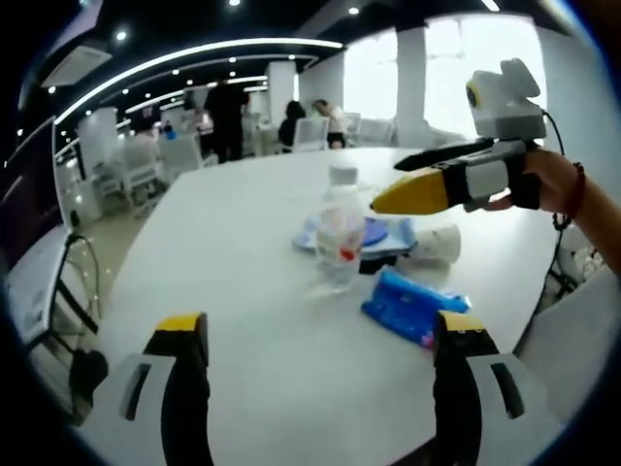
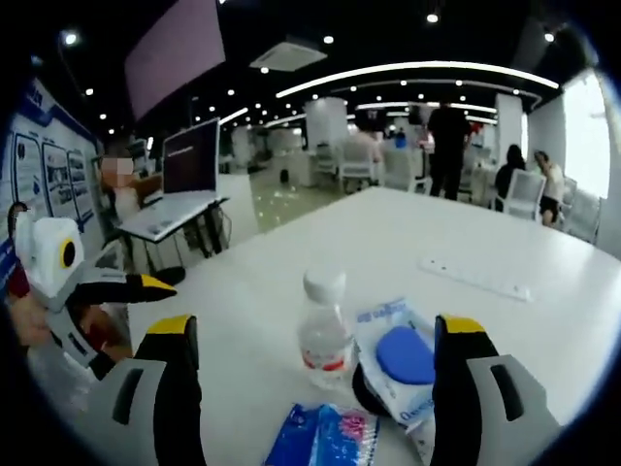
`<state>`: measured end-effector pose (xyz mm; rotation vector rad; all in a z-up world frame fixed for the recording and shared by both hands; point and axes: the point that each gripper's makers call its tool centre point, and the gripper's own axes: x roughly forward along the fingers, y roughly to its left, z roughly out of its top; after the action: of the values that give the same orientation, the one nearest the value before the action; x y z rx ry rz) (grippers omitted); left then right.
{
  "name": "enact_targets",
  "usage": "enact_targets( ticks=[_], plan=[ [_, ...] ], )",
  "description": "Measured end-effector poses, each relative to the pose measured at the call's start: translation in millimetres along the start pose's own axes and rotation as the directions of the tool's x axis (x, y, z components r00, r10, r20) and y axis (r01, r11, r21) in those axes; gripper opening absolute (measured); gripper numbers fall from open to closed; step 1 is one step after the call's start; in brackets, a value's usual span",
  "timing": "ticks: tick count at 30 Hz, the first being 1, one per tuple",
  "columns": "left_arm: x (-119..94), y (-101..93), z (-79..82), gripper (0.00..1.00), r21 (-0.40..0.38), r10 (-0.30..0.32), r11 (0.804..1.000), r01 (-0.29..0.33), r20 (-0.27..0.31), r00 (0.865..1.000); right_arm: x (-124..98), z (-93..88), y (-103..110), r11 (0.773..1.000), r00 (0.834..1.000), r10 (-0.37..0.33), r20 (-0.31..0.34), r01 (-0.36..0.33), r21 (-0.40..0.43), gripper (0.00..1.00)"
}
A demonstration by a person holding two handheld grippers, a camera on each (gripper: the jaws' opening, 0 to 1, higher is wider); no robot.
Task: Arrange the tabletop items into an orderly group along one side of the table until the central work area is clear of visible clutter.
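Here, in the left gripper view, the left gripper (image 1: pixel 320 364) hovers low over the near part of the white table (image 1: pixel 233 243), its jaws spread wide with nothing between them. To its left the table's curved edge falls away toward a dark chair frame (image 1: pixel 78 291) and open floor, and a broad bare stretch of tabletop runs from that edge to the clutter. Near the middle stands a clear water bottle (image 1: pixel 340 233), upright, white cap on. Just behind it lies a plastic-wrapped blue item (image 1: pixel 374 233), with a white paper cup (image 1: pixel 437 243) on its side at the right end. In front and right of the bottle lies a blue wipes packet (image 1: pixel 412 308), close to the left gripper's right jaw. Above the cup hangs the right gripper (image 1: pixel 388 180), held in a hand (image 1: pixel 543 184); its yellow-tipped jaws are apart and empty.

In the right gripper view, the left gripper (image 2: pixel 160 282) enters from the left, beyond the table's edge. The right gripper's (image 2: pixel 320 359) wide jaws frame the bottle (image 2: pixel 323 335), the wrapped blue item (image 2: pixel 403 354) and the packet (image 2: pixel 320 434). Beyond them the tabletop is open up to a flat white strip (image 2: pixel 475 277) toward the far right.
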<state>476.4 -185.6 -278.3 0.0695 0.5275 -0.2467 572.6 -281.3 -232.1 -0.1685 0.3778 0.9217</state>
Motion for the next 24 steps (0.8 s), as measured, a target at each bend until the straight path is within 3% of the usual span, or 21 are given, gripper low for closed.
enact_targets(
  ticks=[7, 11, 14, 24],
  plan=[
    [0, 1.0, 0.5, 0.93, 0.000, 0.001, 1.000, -0.001, 0.005, 1.000, -25, 0.9, 1, 0.997, 0.997, 0.053, 0.050, -0.056, 0.059, 1.00],
    [0, -0.1, -0.1, 0.92, 0.003, -0.003, 1.000, 0.003, 0.001, 1.000, -41, -1.5, 2, 0.997, 0.996, 0.078, 0.052, -0.079, 0.023, 1.00],
    [1, -0.6, 0.5, 0.92, -0.001, -0.007, 1.000, 0.007, 0.005, 1.000, -52, -9.5, -3, 0.998, 0.997, 0.064, 0.037, -0.064, -0.004, 1.00],
    [2, -1.9, -0.3, 0.91, -0.003, -0.015, 1.000, 0.015, 0.000, 1.000, -74, -24.1, -16, 0.999, 0.999, 0.024, 0.031, -0.025, 0.023, 1.00]
  ],
)
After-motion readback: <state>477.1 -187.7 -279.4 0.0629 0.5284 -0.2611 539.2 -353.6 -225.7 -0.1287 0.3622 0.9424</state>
